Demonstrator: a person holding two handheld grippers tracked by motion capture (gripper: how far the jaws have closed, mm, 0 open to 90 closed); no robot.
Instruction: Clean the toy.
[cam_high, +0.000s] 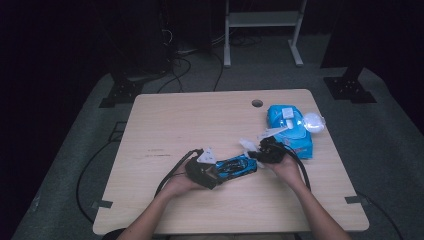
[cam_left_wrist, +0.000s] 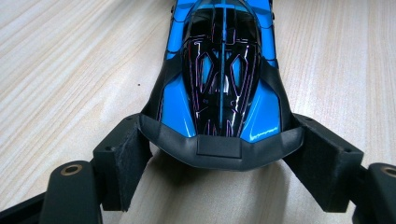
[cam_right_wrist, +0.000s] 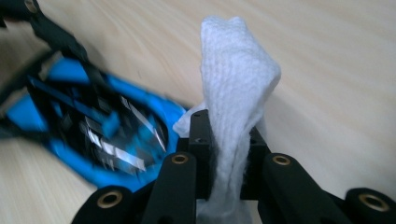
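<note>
From the high view, I had the left gripper (cam_high: 215, 170) clamped on the rear of the car (cam_high: 237, 165), which sat low over the middle of the surface (cam_high: 180, 120), a little toward my side. The right gripper (cam_high: 261, 150) was at the car's far end with a wipe (cam_high: 248, 145) sticking up from it. Behind it, near the right edge, lay the wipe pack (cam_high: 292, 131), its flap lifted and a clear plastic bit just beside it. I could not see how many wipes were left inside. I judged the step in hand to be wiping the car down, with the cloth just about at the bodywork.

In the left gripper view, the jaws stood on either side of the car's (cam_left_wrist: 223, 84) black tail, pressed against its 2 flanks, so I read them as gripping it. The blue and black body ran away from the camera over the surface (cam_left_wrist: 70, 70), and I could not tell whether the wheels touched.

In the right gripper view, the jaws were closed on the wipe (cam_right_wrist: 236, 93), which rose between them in a folded white strip. The car (cam_right_wrist: 93, 135) lay blurred to the left, close to the cloth; contact I could not confirm. The next move, as I judged it, called for laying the cloth on the nose and drawing it along while the left side held firm.
</note>
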